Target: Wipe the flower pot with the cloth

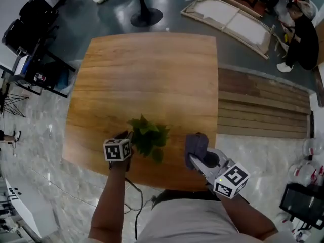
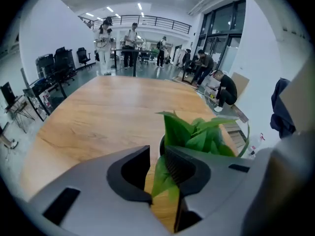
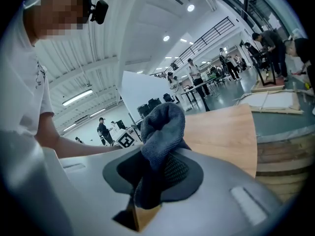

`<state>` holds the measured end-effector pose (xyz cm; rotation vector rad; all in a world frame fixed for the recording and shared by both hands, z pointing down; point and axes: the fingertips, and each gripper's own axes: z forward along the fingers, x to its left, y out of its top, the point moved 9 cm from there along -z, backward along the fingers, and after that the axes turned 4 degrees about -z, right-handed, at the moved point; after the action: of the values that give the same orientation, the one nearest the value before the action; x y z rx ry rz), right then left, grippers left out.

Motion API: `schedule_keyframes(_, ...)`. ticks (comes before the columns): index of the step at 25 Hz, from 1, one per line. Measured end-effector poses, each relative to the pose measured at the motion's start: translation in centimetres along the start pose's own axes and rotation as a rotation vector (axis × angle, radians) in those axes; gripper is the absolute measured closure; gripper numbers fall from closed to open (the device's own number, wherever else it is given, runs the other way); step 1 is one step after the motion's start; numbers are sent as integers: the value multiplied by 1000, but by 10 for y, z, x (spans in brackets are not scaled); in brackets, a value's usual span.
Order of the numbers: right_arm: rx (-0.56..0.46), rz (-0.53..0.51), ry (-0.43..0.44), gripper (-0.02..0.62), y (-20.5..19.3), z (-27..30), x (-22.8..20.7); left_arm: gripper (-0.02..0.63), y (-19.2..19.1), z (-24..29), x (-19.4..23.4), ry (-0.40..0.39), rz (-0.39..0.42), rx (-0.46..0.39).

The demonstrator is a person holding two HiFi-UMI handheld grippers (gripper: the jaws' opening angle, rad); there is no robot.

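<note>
A small flower pot [image 2: 161, 144] with green leaves [image 1: 148, 135] stands near the front edge of the wooden table [image 1: 152, 75]. From above, the leaves hide the pot. My left gripper [image 1: 126, 145] sits at the pot's left side, and its jaws are nearly together over the rim in the left gripper view [image 2: 157, 154], with one leaf hanging through the gap. Right of the plant, a short gap away, my right gripper [image 1: 194, 159] is shut on a bunched grey cloth [image 1: 196, 144]. In the right gripper view the cloth [image 3: 162, 124] sticks up out of the jaws.
Wooden planks [image 1: 263, 105] lie on the floor right of the table, with flat frames [image 1: 230, 19] and a crouching person [image 1: 302, 32] beyond. Black chairs [image 1: 30, 22] and a rack stand at the left. The table's front edge [image 1: 167, 186] is just below both grippers.
</note>
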<state>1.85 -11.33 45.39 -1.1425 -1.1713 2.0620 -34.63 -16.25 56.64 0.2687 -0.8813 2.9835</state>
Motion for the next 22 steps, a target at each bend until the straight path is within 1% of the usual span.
schedule_keyframes(2,11,25,-12,523,-8,7,-9,524,0,17,6,-25,-7,38)
schedule_keyframes(7,41,69,-20,523,-23,20,-28,525,-8,52,12,-129,-75,127)
schedule_keyframes(9,50,74,-21,522,-24,24,-32,525,-9,59,11,-160,-82,145)
schedule_keyframes(11,57,76,-22,523,-24,27,-36,559,-9,60,9,-183,-72,122)
schedule_keyframes(13,67,86,-27,522,-26,31,-43,578,-8,58,5,-204,-25,76)
schedule_keyframes(15,75,95,-33,523,-29,37,-51,583,-11,58,2,-236,31,32)
schedule_keyframes(17,87,101,-32,523,-34,46,-60,589,-19,59,-2,-279,59,-5)
schedule_keyframes(19,112,122,-16,523,-43,57,-70,589,-30,58,-8,-322,73,-39)
schedule_keyframes(22,174,168,33,523,-64,81,-83,589,-48,57,-23,-383,97,-84)
